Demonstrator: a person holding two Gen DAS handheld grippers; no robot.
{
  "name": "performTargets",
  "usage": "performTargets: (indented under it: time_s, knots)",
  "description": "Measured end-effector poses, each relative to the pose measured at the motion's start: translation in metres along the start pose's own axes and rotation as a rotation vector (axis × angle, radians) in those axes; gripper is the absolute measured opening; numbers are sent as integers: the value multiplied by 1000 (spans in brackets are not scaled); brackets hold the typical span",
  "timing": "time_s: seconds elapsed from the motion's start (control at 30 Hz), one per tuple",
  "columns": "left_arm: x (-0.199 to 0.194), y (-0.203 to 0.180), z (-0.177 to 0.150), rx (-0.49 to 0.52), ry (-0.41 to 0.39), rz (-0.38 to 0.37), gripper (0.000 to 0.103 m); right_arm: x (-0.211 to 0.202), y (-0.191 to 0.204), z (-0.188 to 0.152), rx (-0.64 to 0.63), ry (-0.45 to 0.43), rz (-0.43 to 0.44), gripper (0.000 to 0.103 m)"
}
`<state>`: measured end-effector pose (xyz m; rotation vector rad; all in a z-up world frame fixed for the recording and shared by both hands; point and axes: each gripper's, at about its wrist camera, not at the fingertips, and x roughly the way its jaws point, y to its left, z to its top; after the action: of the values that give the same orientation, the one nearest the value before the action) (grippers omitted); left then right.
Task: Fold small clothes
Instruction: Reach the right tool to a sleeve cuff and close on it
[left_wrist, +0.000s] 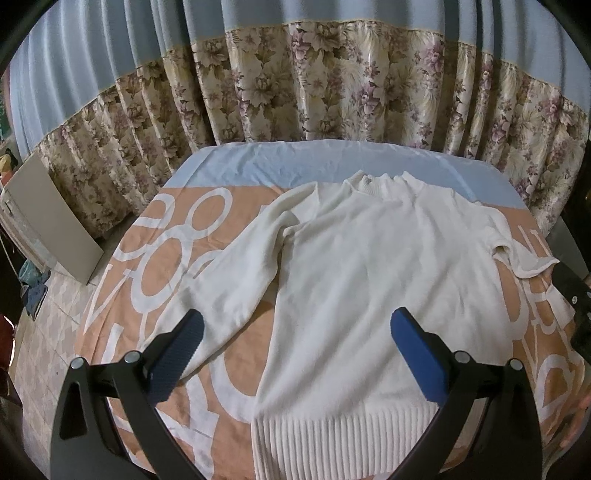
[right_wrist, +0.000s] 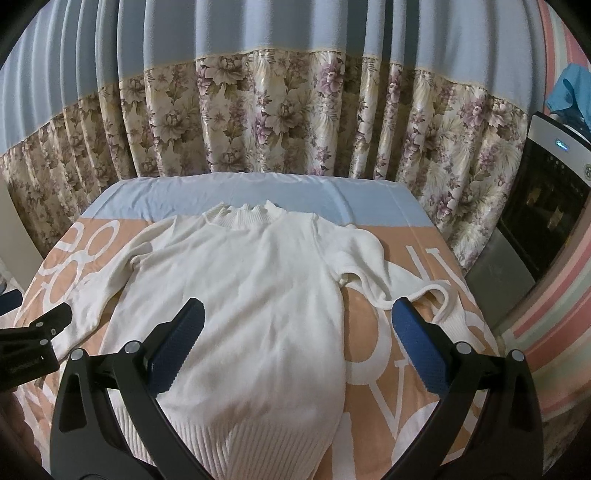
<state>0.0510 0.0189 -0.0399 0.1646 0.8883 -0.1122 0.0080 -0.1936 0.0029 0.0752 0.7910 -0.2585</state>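
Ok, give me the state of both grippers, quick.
Left gripper: open, holding nothing, above the white sweater.
Right gripper: open, holding nothing, above the same sweater.

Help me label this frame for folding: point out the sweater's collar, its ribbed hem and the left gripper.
collar (right_wrist: 245, 216): right wrist view, ribbed neck band.
ribbed hem (left_wrist: 332, 439): left wrist view, middle of ribbing.
left gripper (left_wrist: 295, 354): left wrist view, midway between fingertips.

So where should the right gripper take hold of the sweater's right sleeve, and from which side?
Probably at the cuff end of the right sleeve, coming from the outer right side. That end lies bent and partly raised off the cloth, so an open right gripper could slide a finger under it, then carry it across the sweater.
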Motion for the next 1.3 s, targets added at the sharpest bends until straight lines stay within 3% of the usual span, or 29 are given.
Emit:
performTargets:
  time_s: [0.23, 0.4, 0.57, 0.7, 0.83, 0.97, 1.3]
  knots:
    - [16, -17, 14, 50, -11, -33, 101, 17, -11, -2, 1, -3, -48, 100]
    - [31, -39, 32, 107, -41, -47, 101, 36, -32, -7, 52, 26, -11, 100]
    - [59, -62, 51, 139, -17, -123, 101, 55, -64, -10, 162, 57, 9, 100]
    - [82, -85, 65, 178, 7, -159, 101, 70, -90, -13, 239, 67, -9, 100]
    - [107, -104, 76, 201, 21, -201, 101, 77, -112, -17, 252, 52, -80, 100]
    - [125, -115, 84, 210, 20, -214, 101, 92, -138, -25, 318, 96, -106, 100]
    - [153, -126, 94, 221, 42, -199, 101, 110, -199, -50, 394, 185, -249, 75]
